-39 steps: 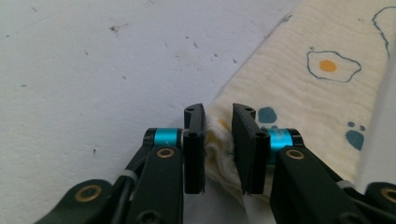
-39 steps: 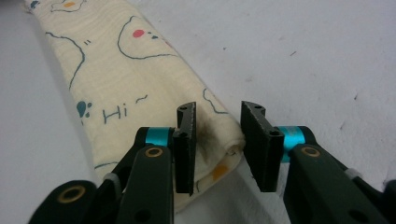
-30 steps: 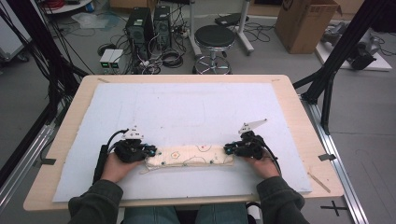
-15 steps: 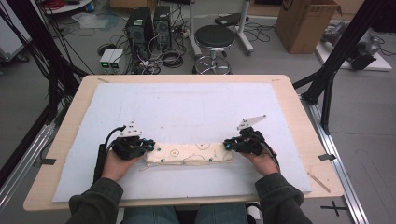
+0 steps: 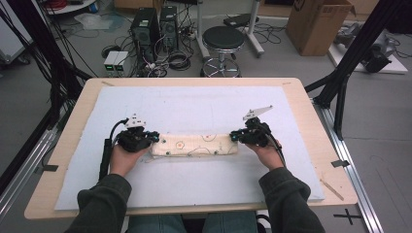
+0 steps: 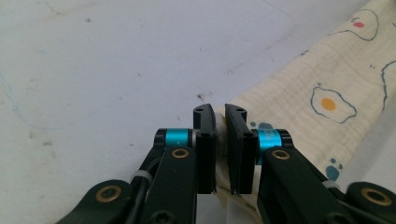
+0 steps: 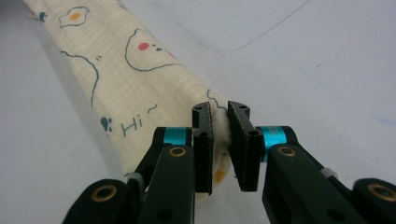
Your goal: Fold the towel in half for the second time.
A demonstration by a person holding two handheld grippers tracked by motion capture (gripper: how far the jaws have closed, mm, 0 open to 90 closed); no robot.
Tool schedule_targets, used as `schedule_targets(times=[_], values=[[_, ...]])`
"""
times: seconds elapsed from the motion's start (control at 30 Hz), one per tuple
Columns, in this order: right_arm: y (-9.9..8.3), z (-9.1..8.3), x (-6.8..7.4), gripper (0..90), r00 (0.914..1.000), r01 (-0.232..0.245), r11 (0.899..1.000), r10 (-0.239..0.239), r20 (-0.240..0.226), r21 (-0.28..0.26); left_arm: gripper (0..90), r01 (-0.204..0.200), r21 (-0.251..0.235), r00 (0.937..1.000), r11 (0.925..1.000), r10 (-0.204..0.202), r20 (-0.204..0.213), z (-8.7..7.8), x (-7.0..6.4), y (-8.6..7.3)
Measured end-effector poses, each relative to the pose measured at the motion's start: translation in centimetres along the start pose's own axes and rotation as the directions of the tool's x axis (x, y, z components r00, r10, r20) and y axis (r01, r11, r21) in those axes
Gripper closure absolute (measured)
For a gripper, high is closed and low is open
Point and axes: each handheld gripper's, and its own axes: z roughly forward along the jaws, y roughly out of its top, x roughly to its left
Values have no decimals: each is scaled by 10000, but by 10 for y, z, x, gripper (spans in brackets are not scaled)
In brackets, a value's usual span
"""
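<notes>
1. Person's forearms in dark green sleeves [image 5: 109, 201] enter at the near edge, one hand on each gripper.
2. Left gripper [image 5: 154, 138] at the left end of the folded cloth [image 5: 194, 144]; in the left gripper view its fingers [image 6: 204, 140] are clenched on the cloth's [image 6: 322, 93] edge, a thin fold of fabric squeezed between them.
3. Right gripper [image 5: 234, 136] at the cloth's right end; in the right gripper view its fingers [image 7: 202, 144] are clamped on the cloth's [image 7: 135, 88] end, fabric bunched in the narrow gap.
4. Cloth: cream, printed with fried eggs, outlines and "Hi" text, folded into a long narrow strip. It lies flat, left to right, on the white mat [image 5: 204, 107], in the near half and roughly centred between the two hands.
5. White mat covers most of the wooden worktop [image 5: 320, 145]; bare wood shows round the edges.
6. Beyond the worktop, on the floor: black round stool [image 5: 222, 39], two black computer towers [image 5: 155, 24], tangled cables [image 5: 175, 60], cardboard box [image 5: 316, 24] at far right.
</notes>
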Motion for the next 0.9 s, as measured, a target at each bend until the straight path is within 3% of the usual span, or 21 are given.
schedule_targets(times=[0.13, 0.33, 0.47, 0.63, 0.77, 0.9], values=[[5, 5, -10, 804, 9995, -251, 9997, 251, 166, -19, 826, 398, -285, 9990, 9988, -403, -172, 8, 6, 3], [4, 17, -19, 794, 9974, -529, 9986, 529, 480, -1, 813, 670, -121, 9968, 9977, -674, -432, 22, 11, -1], [2, 24, -25, 688, 9954, -723, 9974, 720, 626, 27, 668, 1067, -221, 9911, 9940, -1081, -779, 23, 17, -3], [2, 17, -26, 618, 9947, -912, 9950, 930, 438, -411, 601, 1305, -610, 9893, 9896, -1340, -579, 15, 23, -3], [3, 13, -24, 568, 9940, -993, 9931, 1018, 391, -621, 578, 1193, -668, 9921, 9906, -1216, -316, 12, 20, -1], [4, 9, -20, 509, 9929, -1118, 9901, 1148, 313, -850, 534, 1449, -835, 9894, 9859, -1446, 99, 8, 18, 1]])
